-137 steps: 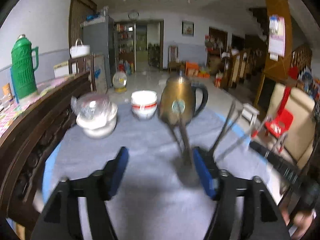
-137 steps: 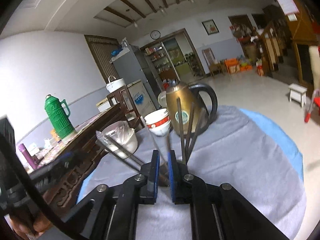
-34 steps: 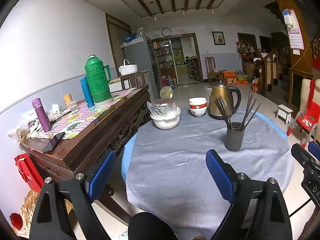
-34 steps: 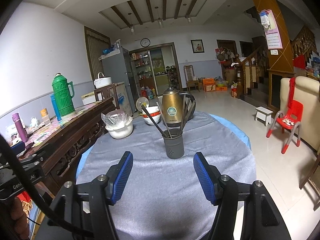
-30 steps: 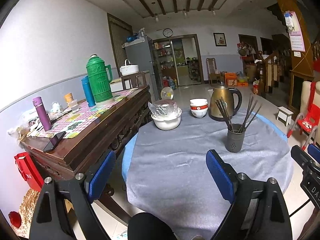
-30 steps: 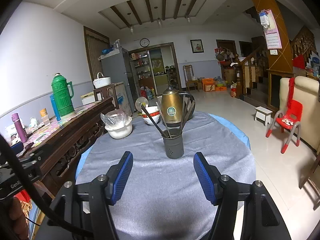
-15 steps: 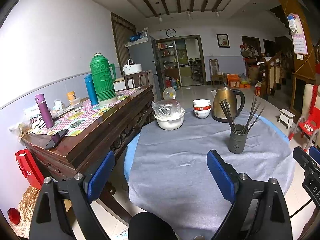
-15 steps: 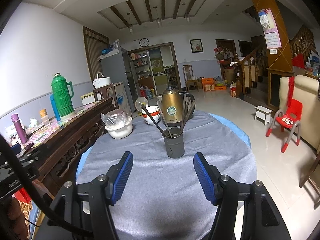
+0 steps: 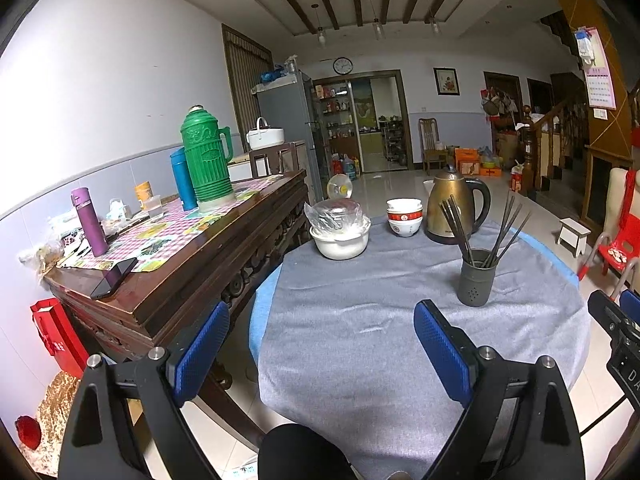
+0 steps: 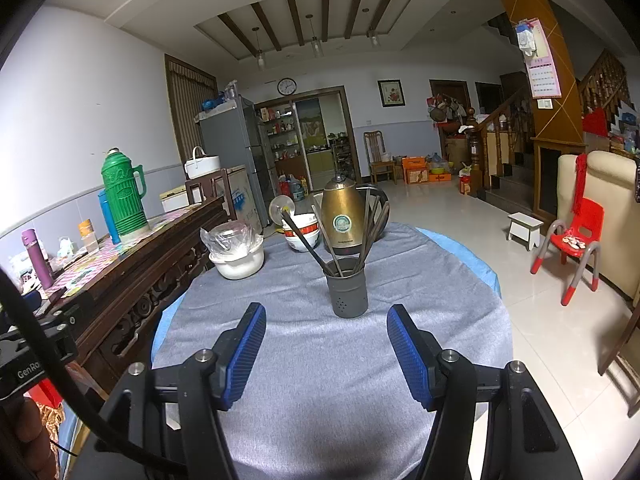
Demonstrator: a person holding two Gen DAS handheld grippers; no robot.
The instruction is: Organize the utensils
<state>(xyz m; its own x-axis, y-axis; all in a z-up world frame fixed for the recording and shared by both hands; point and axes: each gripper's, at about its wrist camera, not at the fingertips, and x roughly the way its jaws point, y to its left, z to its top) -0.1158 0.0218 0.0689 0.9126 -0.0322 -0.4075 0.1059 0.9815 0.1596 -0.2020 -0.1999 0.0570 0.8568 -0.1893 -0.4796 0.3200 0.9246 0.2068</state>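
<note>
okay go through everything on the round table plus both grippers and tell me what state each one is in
left gripper: open, empty.
right gripper: open, empty.
chopsticks: standing in the holder, leaning outward.
grey holder: upright on the cloth.
kettle: upright, lid on.
red-banded bowls: stacked, upright.
white bowl: upright, covered with clear plastic.
grey cloth: spread over the table.

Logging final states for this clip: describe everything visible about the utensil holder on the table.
The utensil holder is a dark grey, matte cylinder, seemingly metal or plastic, with small holes low on its wall. It stands upright on the grey tablecloth, in front of the gold kettle, apart from it. Several dark chopsticks lean out of it, fanned left and right. Neither tongs touch it.
</note>
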